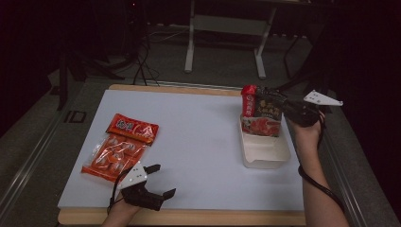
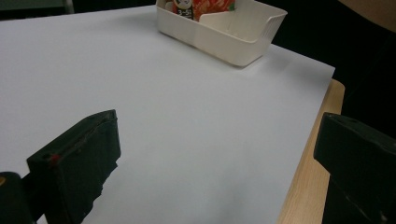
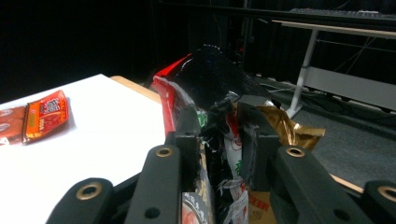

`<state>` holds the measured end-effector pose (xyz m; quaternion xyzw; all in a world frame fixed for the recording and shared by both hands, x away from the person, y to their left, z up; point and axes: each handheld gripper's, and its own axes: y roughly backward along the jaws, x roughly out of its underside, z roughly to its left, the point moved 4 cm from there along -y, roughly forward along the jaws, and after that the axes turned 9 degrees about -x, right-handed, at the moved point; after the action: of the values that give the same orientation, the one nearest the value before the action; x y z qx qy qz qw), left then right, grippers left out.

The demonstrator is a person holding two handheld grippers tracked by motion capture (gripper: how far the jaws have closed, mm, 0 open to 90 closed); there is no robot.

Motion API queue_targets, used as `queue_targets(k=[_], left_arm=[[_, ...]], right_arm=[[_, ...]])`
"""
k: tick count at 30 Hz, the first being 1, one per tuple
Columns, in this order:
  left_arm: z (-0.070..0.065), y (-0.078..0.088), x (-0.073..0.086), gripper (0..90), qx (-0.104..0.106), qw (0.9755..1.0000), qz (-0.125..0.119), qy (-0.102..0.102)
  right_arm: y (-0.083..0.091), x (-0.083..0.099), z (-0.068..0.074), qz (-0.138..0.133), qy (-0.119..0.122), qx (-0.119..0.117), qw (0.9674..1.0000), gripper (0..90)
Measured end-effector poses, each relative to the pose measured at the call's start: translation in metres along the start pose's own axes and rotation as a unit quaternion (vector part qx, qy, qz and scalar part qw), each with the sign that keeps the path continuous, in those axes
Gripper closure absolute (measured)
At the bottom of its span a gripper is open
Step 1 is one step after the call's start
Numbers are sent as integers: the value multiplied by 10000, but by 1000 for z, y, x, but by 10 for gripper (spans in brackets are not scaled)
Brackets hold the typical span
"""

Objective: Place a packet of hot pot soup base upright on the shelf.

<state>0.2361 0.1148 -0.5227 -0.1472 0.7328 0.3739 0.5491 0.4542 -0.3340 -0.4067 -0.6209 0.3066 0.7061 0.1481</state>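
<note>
Right gripper (image 1: 273,101) sits at upper right of the high view, over the far end of the white bin (image 1: 267,153). Its fingers (image 3: 187,126) are narrowly parted, with dark snack packets (image 1: 267,109) bunched between them. In the right gripper view the crumpled packet material runs up between both pads, which sit against it, so it reads as pinching the packets. A red packet (image 1: 248,100) stands upright at the left edge of that bundle, touching it. The packets stand in the far end of the bin, lower parts inside it, tops sticking above the rim. The near end of the bin is bare.

The bin lies at right of the white sheet (image 1: 189,142) covering the desk (image 1: 189,217), long axis running toward the camera. In the left gripper view the bin shows at top centre with packets at its far end.

Left gripper (image 1: 158,179) is at lower left of the high view, near the front edge of the desk, held by a hand (image 1: 124,208) coming in from the bottom. Its fingers (image 2: 79,163) are spread wide, nothing between them, just bare sheet and the wooden desk edge.

An orange-red packet (image 1: 120,146) lies flat on the sheet at left of the high view, just above the left gripper and not touching it, well apart from the bin. In the right gripper view it shows at the left edge.

Beyond the desk: dark floor, another desk's white legs (image 1: 189,47) at top centre.
</note>
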Motion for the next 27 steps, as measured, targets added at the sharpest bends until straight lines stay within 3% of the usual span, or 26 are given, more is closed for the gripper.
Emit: queue_targets(k=[2,4,6,10,15,18,20,22,27], left_arm=[[0,0,0,14,4,10000,-4,-22],[0,0,0,14,14,10000,-2,2],[0,0,0,14,12,10000,1,14],[1,-1,0,14,11,10000,-7,36],[0,-2,1,14,10,10000,6,3],[0,-2,1,14,10,10000,-11,9],[0,-1,0,14,13,10000,-35,6],[0,-1,0,14,32,10000,-77,13],[-1,-1,-2,14,15,9999,-114,-58]], right_arm=[[2,3,-1,-1,-169,12,9999,701],[3,8,-3,267,-122,187,9994,724],[2,17,-4,399,-139,130,9990,713],[6,25,-7,150,-435,102,9989,664],[9,21,-6,214,-412,200,9987,618],[11,17,-2,444,-240,316,9982,587],[12,16,1,512,-268,396,9975,523],[15,12,5,384,-416,244,9981,520],[24,-5,14,195,-559,270,9979,375]])
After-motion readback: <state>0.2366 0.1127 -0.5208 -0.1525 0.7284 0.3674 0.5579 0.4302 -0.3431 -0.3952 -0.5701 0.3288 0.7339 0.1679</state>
